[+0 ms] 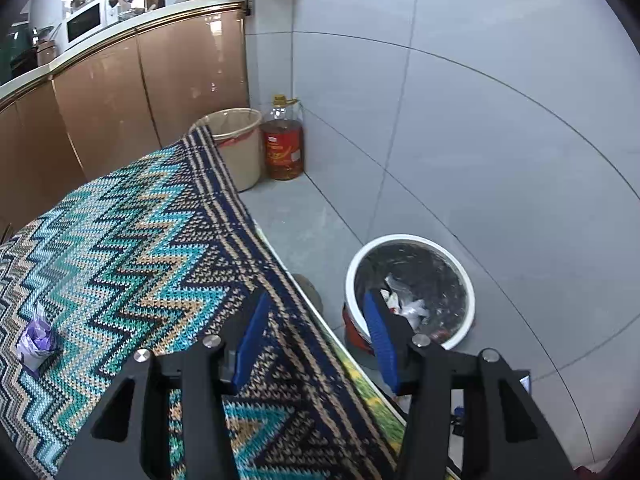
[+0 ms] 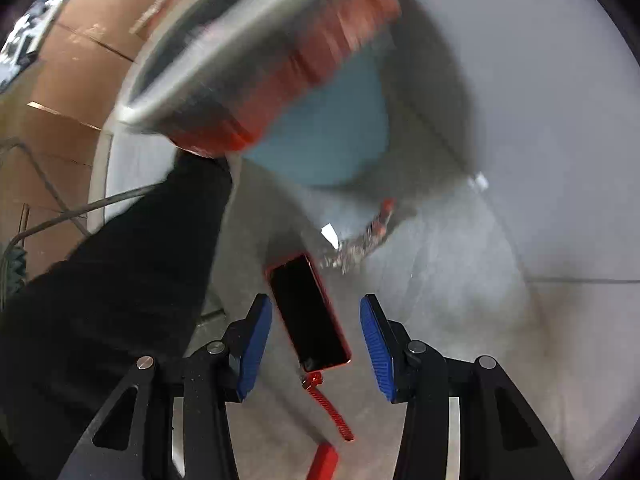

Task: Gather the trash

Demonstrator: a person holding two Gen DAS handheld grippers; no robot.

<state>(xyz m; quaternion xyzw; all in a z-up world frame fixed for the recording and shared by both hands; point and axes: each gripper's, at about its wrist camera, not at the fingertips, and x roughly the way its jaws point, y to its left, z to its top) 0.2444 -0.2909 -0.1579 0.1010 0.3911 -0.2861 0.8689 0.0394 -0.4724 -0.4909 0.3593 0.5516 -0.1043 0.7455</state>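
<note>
The left claw (image 1: 316, 340) hangs with its blue pads parted and nothing between them, poised over the edge of a counter draped in a zigzag-knit cloth (image 1: 132, 248) of teal, navy and tan. A crumpled purple wrapper (image 1: 36, 340) lies on that cloth well off to the claw's left, apart from it. Beyond the claw's right pad, down on the grey tiled floor (image 1: 304, 224), stands a white-rimmed trash bin (image 1: 412, 292) lined in black plastic, with scraps of white and red rubbish already inside; the pad overlaps its near rim in the left wrist view. Farther back, in the corner by the brown cabinet doors (image 1: 120, 92), a beige bucket (image 1: 240, 148) stands just beside a bottle of cooking oil (image 1: 284, 144).

The right wrist view is heavily blurred. The right claw (image 2: 316, 344) is spread open, gripping nothing, pointed down at the floor. Seen between its pads, but not pinched by them, is a phone in a red case (image 2: 308, 316), its dark screen facing up, with a red coiled cord (image 2: 328, 412) trailing from its near end. A crumpled silvery scrap of trash (image 2: 356, 248) with a red tip lies on the floor beyond the phone, ahead of the claw and slightly to the right. The red-sided bin (image 2: 280, 80) smears across the top of the view, and a dark trouser leg (image 2: 132, 280) fills the left.
</note>
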